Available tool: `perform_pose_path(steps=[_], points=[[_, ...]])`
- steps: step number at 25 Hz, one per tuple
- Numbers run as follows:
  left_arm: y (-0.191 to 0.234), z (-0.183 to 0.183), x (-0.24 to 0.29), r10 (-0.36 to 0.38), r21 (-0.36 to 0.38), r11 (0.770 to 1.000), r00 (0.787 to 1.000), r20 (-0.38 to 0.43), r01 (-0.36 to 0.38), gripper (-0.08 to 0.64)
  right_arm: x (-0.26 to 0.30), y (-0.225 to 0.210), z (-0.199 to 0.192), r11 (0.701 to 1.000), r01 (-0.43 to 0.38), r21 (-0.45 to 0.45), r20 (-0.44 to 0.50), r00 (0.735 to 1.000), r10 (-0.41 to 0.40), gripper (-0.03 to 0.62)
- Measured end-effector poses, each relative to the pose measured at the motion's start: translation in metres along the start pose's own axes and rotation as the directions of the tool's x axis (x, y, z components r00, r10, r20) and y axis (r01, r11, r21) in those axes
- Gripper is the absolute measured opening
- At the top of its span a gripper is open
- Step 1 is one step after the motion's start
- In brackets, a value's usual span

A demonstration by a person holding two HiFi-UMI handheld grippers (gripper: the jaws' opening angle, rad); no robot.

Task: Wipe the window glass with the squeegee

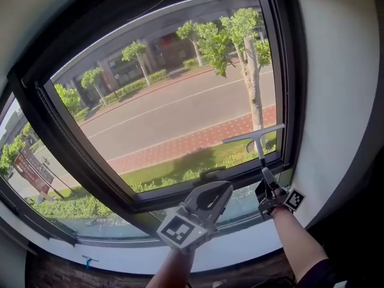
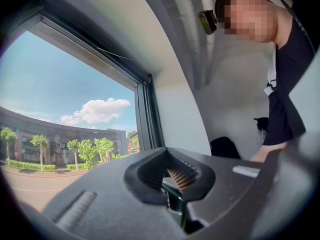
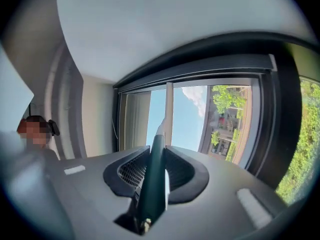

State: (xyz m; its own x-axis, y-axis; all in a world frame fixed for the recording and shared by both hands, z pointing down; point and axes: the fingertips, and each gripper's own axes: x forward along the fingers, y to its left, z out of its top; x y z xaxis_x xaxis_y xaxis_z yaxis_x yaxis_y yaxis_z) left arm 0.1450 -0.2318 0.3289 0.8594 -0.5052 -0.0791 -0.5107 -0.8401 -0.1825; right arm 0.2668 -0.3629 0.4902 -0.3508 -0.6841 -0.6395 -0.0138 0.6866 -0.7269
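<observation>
The right hand-held gripper clamps the squeegee handle, blade at the glass pane's 4 o'clock, contact unclear; the left hand-held gripper is closed, empty.

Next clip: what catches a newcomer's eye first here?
The window glass fills the head view, with a sunlit street and trees beyond. At its lower right, the right gripper holds the squeegee upright, blade near the pane. The left gripper hangs shut and empty before the lower frame.
</observation>
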Motion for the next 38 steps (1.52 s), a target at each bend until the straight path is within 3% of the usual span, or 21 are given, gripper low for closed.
perform_pose_path(steps=[5, 10, 15, 23, 28, 32, 38], points=[[0.011, 0.020, -0.007, -0.051, 0.024, 0.998, 0.998, 0.045, 0.050, 0.003, 0.056, 0.057, 0.005, 0.994, -0.077, -0.077, 0.060, 0.995, 0.082, 0.097], [0.005, 0.035, -0.011, -0.106, 0.056, 0.993, 0.992, 0.071, 0.102, 0.003, 0.099, 0.120, 0.002, 0.979, -0.153, -0.133, 0.059, 0.985, 0.162, 0.097], [0.014, 0.049, -0.034, -0.112, 0.074, 0.992, 0.988, 0.102, 0.105, 0.003, 0.152, 0.174, -0.020, 0.955, -0.257, -0.149, 0.032, 0.964, 0.264, 0.097], [0.053, 0.065, -0.087, -0.040, 0.110, 0.994, 0.992, 0.117, 0.027, 0.003, 0.237, 0.226, -0.080, 0.918, -0.376, -0.124, -0.049, 0.927, 0.373, 0.097], [0.067, 0.074, -0.107, 0.011, 0.126, 0.992, 0.993, 0.120, -0.026, 0.003, 0.277, 0.284, -0.103, 0.895, -0.445, 0.024, -0.039, 0.894, 0.446, 0.097], [0.078, 0.093, -0.102, 0.057, 0.153, 0.985, 0.989, 0.137, -0.078, 0.003, 0.308, 0.273, -0.075, 0.875, -0.478, -0.083, -0.089, 0.878, 0.471, 0.097], [0.075, 0.094, -0.106, 0.119, 0.164, 0.975, 0.977, 0.175, -0.149, 0.003, 0.321, 0.265, -0.067, 0.881, -0.465, -0.094, -0.101, 0.884, 0.456, 0.097]])
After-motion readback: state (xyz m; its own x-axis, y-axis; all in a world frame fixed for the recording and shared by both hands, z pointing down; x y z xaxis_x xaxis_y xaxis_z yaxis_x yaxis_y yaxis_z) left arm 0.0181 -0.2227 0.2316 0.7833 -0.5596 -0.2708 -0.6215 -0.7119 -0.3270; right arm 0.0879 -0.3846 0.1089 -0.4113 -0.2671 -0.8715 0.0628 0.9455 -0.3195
